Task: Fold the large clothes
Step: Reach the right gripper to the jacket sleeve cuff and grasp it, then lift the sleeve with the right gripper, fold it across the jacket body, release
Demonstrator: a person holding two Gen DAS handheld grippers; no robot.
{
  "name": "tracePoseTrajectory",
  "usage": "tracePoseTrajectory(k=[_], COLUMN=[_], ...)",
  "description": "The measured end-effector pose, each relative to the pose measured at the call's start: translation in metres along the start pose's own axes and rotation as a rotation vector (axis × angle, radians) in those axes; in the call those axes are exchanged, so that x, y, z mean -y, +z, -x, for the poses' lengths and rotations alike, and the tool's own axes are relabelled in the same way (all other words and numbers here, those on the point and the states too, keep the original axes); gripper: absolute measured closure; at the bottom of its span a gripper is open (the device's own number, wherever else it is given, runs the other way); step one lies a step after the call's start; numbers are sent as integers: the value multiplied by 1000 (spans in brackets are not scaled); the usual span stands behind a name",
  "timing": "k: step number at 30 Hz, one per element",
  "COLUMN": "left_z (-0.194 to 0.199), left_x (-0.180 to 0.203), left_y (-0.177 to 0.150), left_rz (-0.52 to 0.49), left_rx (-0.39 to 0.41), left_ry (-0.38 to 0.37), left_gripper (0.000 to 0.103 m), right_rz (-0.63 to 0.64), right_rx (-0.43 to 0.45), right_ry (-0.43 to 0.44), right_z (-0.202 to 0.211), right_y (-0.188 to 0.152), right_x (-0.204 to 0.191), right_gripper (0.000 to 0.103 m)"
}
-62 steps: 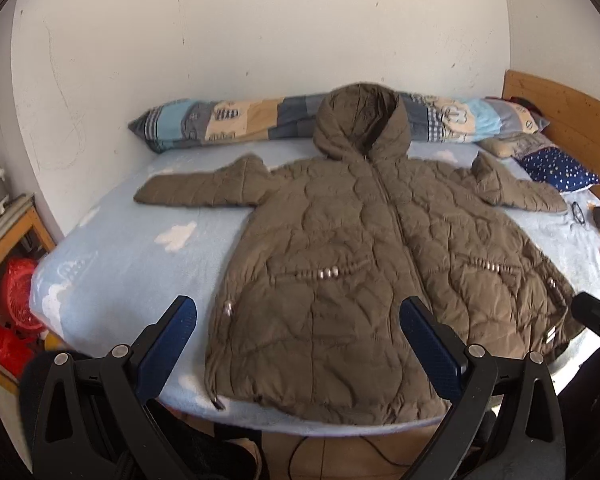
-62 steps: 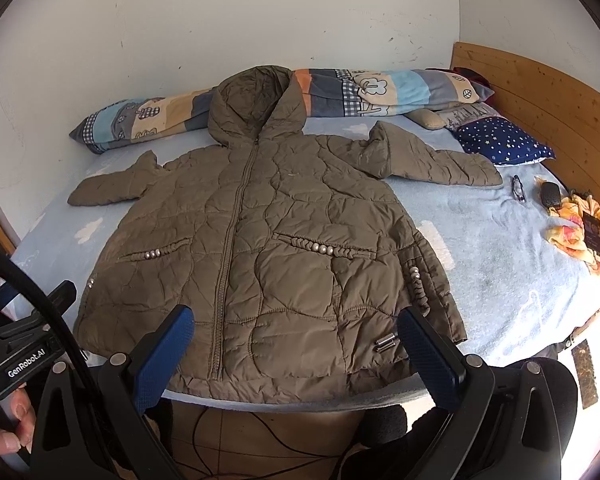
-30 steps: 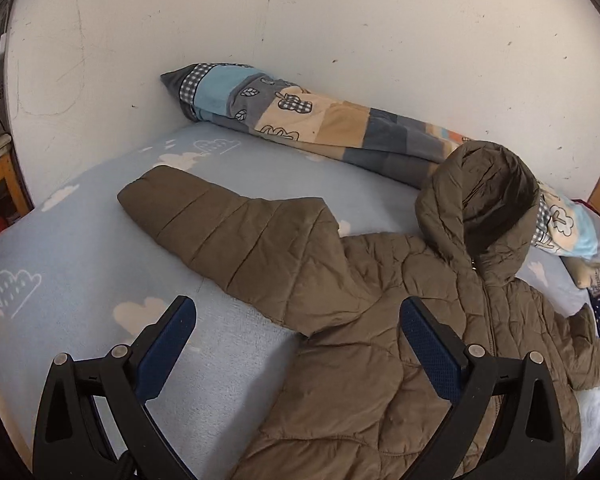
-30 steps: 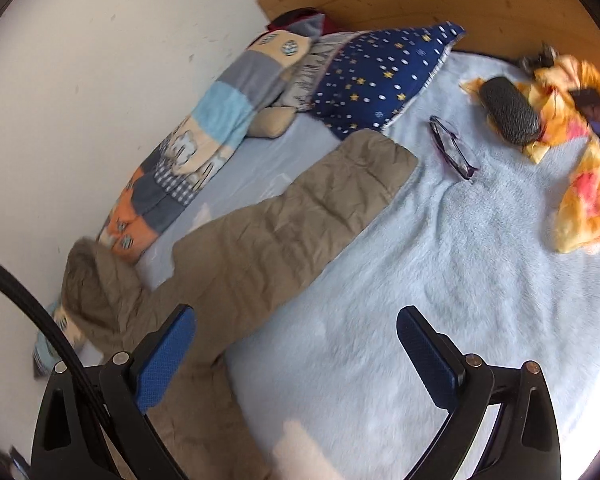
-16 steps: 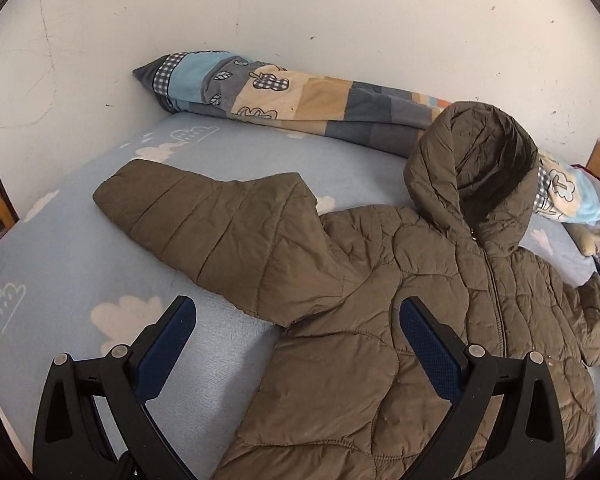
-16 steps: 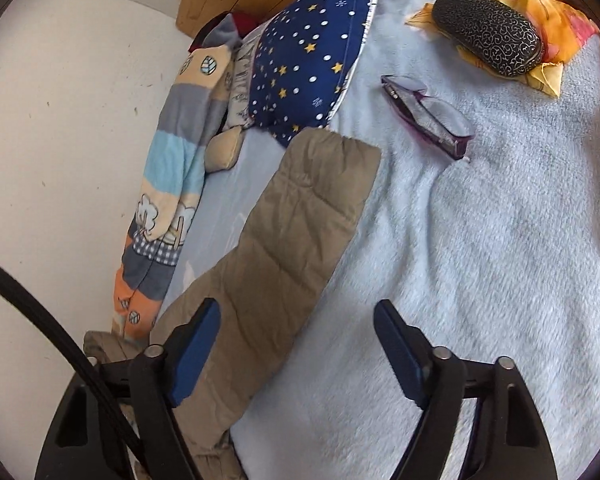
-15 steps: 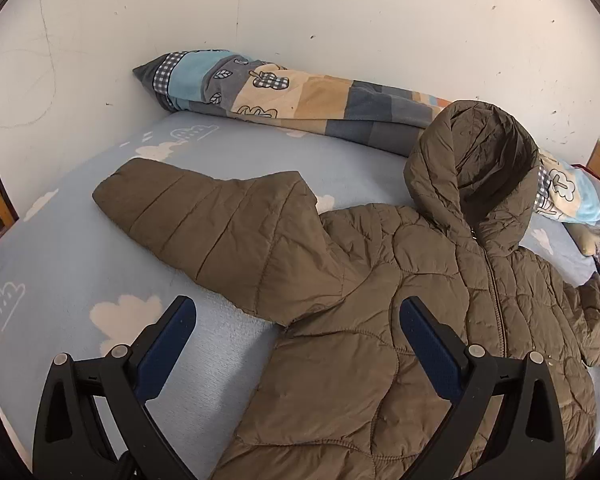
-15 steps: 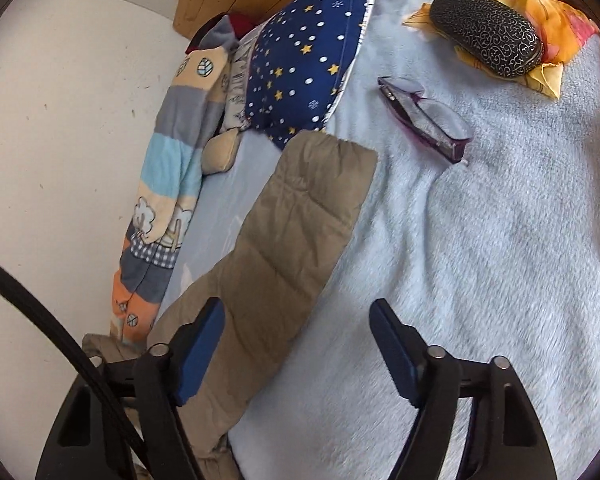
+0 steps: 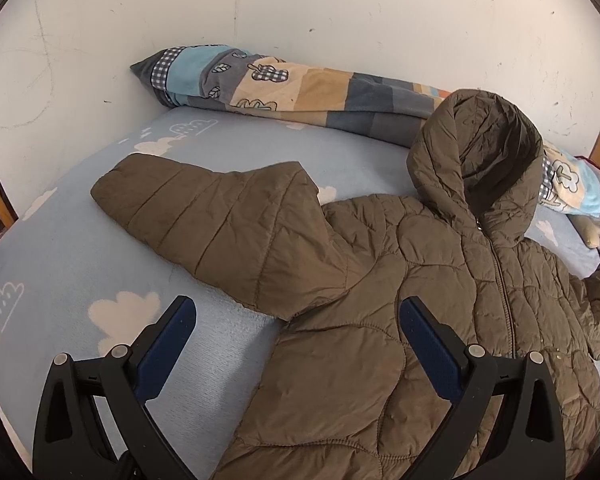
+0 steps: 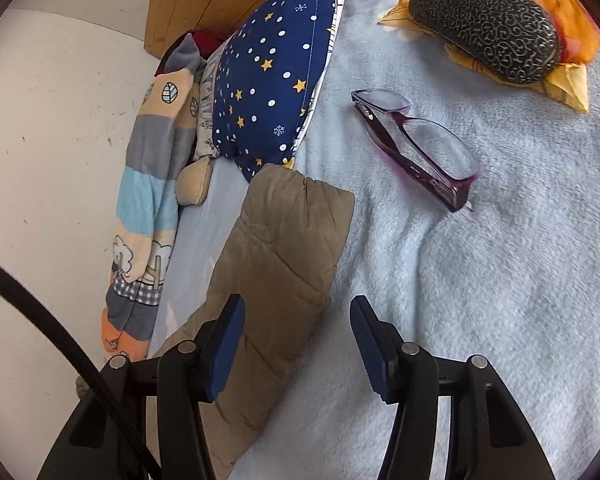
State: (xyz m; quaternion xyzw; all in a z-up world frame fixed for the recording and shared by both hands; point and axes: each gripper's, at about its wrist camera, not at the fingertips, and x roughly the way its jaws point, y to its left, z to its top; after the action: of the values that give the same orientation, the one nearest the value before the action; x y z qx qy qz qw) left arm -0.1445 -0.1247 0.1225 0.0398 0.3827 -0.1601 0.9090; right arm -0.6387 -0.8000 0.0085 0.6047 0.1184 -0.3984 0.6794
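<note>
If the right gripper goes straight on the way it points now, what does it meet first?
Most likely the jacket sleeve: the right gripper, jaws closing with nothing pressed between them, aims at its edge near the cuff. Depth is unclear, so it could also land on the blue blanket just beside it.

Jacket lay flat on my bed, hood against bolster; glasses right of sleeve.
</note>
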Motion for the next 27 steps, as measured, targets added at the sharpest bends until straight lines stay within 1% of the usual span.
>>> tracePoseTrajectory(k=[1, 4, 5, 7, 9, 13, 14, 15, 16, 17, 18, 19, 22, 27], left_z=[-1, -1, -2, -3, -5, -11, -13, -14, -15, -14, -13, -11, -6, 1], left_x=[0, 2, 2, 2, 3, 7, 9, 10, 11, 12, 13, 14, 13, 9], left_y=[0, 0, 1, 0, 1, -1, -2, -2, -2, -2, -2, -2, -1, 1], left_rz=[-5, -14, -14, -12, -9, -32, -39, -42, -45, -49, -53, -56, -50, -36], left_rx=[-2, 1, 0, -3, -10, -17, -21, -25, -28, -26, -24, -20, -7, 5], left_ry=[-1, 2, 3, 3, 6, 14, 14, 12, 9, 7, 5, 1, -2, -15], left_gripper=[1, 1, 2, 1, 1, 1, 2, 2, 1, 1, 1, 1, 2, 1], right_rz=[0, 16, 16, 22, 28, 8, 18, 31, 40, 41, 41, 53, 96, 97], right_rx=[2, 26, 29, 27, 36, 31, 28, 27, 30, 28, 27, 37, 78, 146], right_ry=[-3, -63, -66, -66, -84, -82, -79, -79, -78, -65, -46, -41, -33, 21], right_z=[-4, -14, -18, -28, -35, -52, -56, -58, -59, -58, -57, -54, -38, 5], right_y=[2, 12, 16, 23, 28, 27, 26, 25, 24, 25, 25, 26, 25, 22], right_x=[-1, -2, -2, -3, -3, 1, 1, 0, -1, -2, -4, -8, -27, -61], right_gripper=[45, 47, 48, 52, 52, 54, 56, 60, 68, 71, 78, 80, 83, 85])
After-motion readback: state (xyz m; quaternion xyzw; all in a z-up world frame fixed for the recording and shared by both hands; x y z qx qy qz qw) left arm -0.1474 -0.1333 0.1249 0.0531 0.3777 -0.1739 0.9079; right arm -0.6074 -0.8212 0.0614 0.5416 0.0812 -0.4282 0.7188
